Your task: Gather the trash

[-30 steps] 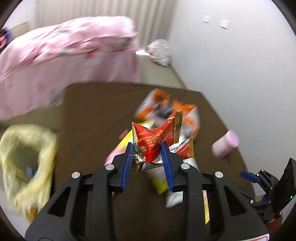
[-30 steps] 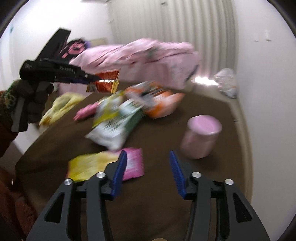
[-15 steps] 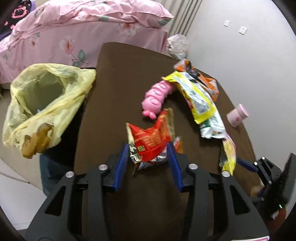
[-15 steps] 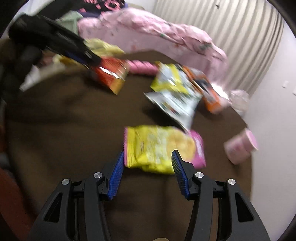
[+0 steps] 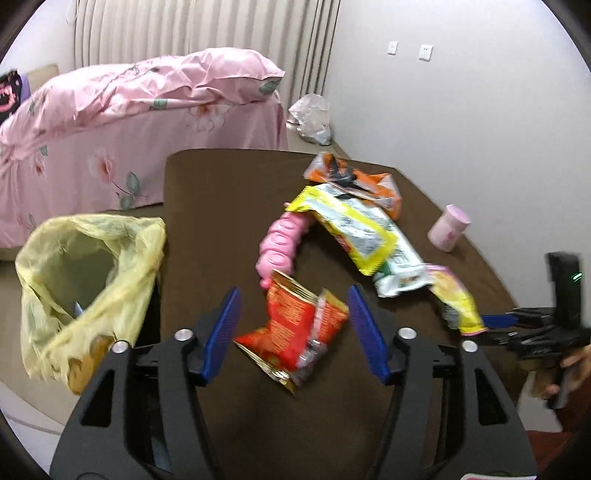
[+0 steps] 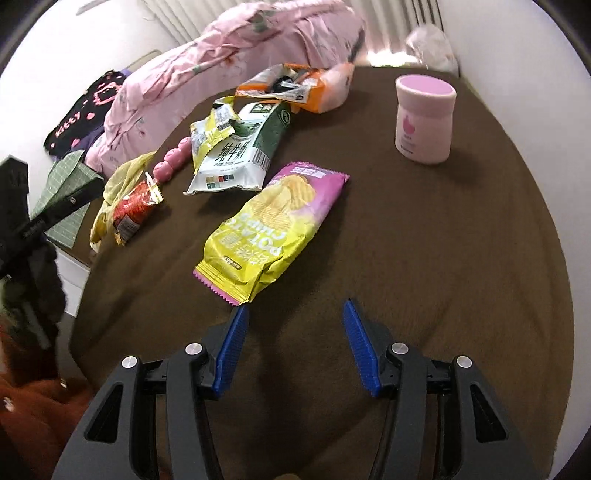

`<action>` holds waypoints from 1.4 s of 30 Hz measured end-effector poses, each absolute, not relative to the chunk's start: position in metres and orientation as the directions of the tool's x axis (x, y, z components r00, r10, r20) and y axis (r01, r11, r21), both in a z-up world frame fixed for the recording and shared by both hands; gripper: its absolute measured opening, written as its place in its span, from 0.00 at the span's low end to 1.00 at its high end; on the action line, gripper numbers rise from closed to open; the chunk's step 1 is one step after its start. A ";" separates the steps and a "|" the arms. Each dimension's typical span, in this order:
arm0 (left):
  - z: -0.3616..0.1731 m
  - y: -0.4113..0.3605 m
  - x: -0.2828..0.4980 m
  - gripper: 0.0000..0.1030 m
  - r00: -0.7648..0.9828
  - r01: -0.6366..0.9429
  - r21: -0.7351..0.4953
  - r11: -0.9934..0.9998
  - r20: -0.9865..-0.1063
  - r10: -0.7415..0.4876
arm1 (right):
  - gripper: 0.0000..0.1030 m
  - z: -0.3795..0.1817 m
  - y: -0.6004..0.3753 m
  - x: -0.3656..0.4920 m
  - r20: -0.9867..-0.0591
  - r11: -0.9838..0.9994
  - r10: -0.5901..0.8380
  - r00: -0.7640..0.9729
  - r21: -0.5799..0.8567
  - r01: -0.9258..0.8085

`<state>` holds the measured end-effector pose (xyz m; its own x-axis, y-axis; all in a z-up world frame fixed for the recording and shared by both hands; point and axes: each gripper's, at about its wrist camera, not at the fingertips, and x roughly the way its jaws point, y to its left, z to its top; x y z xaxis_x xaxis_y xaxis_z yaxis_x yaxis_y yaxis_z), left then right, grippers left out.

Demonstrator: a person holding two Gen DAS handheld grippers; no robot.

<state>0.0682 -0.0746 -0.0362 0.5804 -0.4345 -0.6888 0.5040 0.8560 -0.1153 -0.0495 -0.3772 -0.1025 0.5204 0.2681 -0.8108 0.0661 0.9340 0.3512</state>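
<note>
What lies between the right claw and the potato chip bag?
Only bare brown tablecloth, seen in the right wrist view. The right claw, open, sits just short of the potato chip bag; the bag's near corner almost reaches its left finger.

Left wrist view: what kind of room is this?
Most likely a bedroom: a bed with a pink floral duvet, a curtain behind it, and a brown-covered table strewn with snack wrappers beside a yellow trash bag.

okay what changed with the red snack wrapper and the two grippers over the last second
The left gripper opened and let go of the red wrapper, which now sits loose between its spread fingers, beside the yellow trash bag rather than in it. The right gripper closed in on the yellow chip bag, open throughout. The pink cup stayed put.
</note>
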 end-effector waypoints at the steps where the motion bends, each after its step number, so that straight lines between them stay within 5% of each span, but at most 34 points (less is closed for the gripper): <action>1: -0.042 -0.076 0.072 0.57 0.582 0.493 -0.102 0.864 -0.699 -0.415 | 0.49 -0.097 -0.376 -0.052 -0.787 0.928 0.269 0.555 0.366 0.068; 5: -0.065 -0.079 0.076 0.57 0.491 0.499 -0.184 0.847 -0.745 -0.452 | 0.49 -0.083 -0.366 -0.052 -0.745 0.947 0.185 0.641 0.308 0.085; 12: -0.072 -0.084 0.060 0.57 0.384 0.543 -0.285 0.790 -0.752 -0.535 | 0.49 -0.101 -0.362 -0.056 -0.855 0.990 0.108 0.508 0.139 0.023; 20: -0.058 -0.058 0.065 0.59 0.521 0.403 -0.332 0.853 -0.683 -0.512 | 0.49 -0.082 -0.372 -0.055 -0.717 0.944 0.189 0.671 0.322 0.078; 25: -0.063 -0.046 0.071 0.71 0.518 0.335 -0.360 0.871 -0.701 -0.489 | 0.48 -0.107 -0.368 -0.012 -0.771 0.945 0.145 0.620 0.294 0.144; 27: -0.064 -0.047 0.069 0.78 0.505 0.344 -0.359 0.868 -0.708 -0.493 | 0.40 -0.111 -0.365 -0.004 -0.771 0.946 0.164 0.615 0.300 0.123; 29: -0.067 -0.049 0.067 0.79 0.481 0.353 -0.369 0.860 -0.717 -0.505 | 0.18 -0.110 -0.357 -0.001 -0.763 0.958 0.170 0.623 0.275 0.076; 31: -0.069 -0.055 0.065 0.79 0.477 0.364 -0.346 0.865 -0.728 -0.492 | 0.12 -0.104 -0.351 -0.004 -0.747 0.965 0.177 0.641 0.259 0.035; 42: -0.079 -0.084 0.069 0.55 0.422 0.360 -0.311 0.880 -0.787 -0.451 | 0.08 -0.076 -0.363 -0.025 -0.673 0.974 0.140 0.726 0.225 0.021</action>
<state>0.0687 -0.0841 -0.0794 0.4218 -0.4510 -0.7866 0.3597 0.8796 -0.3114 -0.0254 -0.3632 -0.0758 0.7260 0.1400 -0.6733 0.0209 0.9741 0.2251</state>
